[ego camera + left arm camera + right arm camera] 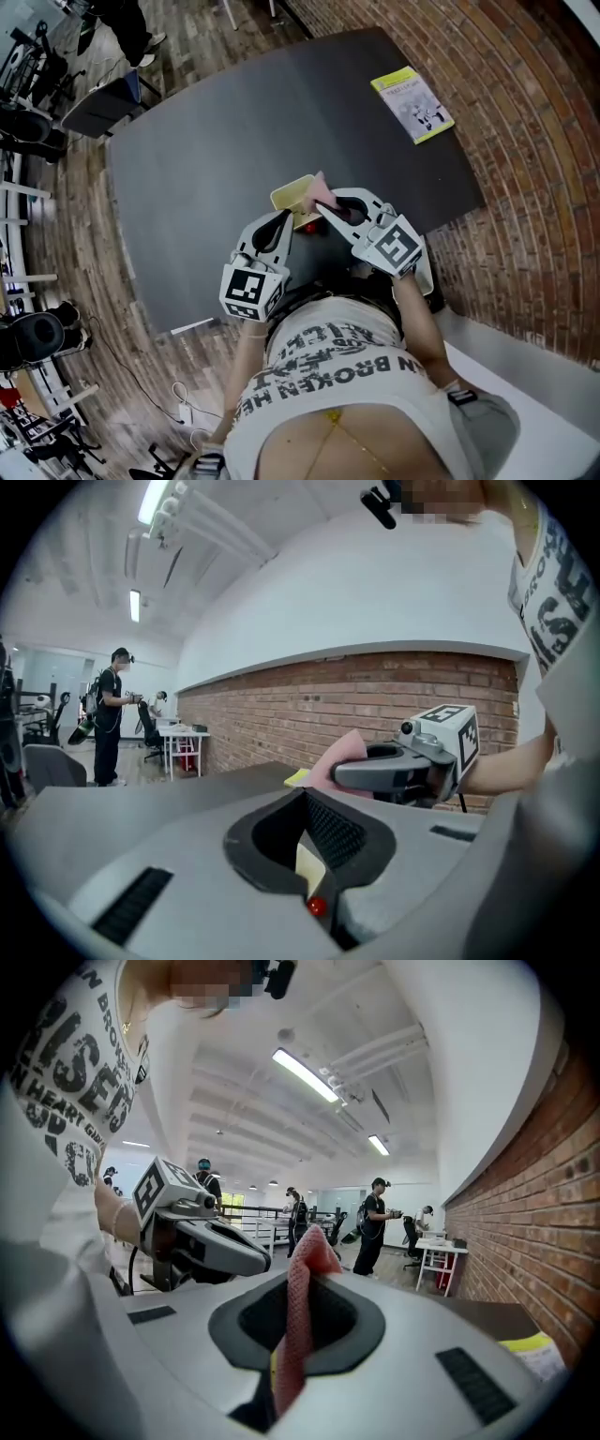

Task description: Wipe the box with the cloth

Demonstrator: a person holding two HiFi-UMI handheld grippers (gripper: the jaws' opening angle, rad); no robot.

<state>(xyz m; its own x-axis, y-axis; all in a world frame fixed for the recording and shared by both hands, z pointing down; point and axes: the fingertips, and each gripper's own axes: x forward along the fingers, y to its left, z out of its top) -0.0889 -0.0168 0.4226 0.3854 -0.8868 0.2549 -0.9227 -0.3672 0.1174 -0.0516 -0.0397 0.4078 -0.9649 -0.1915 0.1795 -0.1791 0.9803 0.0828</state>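
In the head view both grippers meet above the near edge of the dark table [225, 131]. My left gripper [286, 218] is shut on a pale yellow box [292, 194], which shows as a yellow edge [310, 862] between its jaws in the left gripper view. My right gripper [327, 208] is shut on a pink cloth [322, 188]. The cloth [299, 1297] stands up between the jaws in the right gripper view. It lies against the box's right side. A small red part [307, 223] shows below the box.
A booklet with a yellow-green border [412, 104] lies at the table's far right corner. Brick runs along the right side [525, 112]. A grey chair [101, 105] and a standing person [127, 28] are beyond the table's far left.
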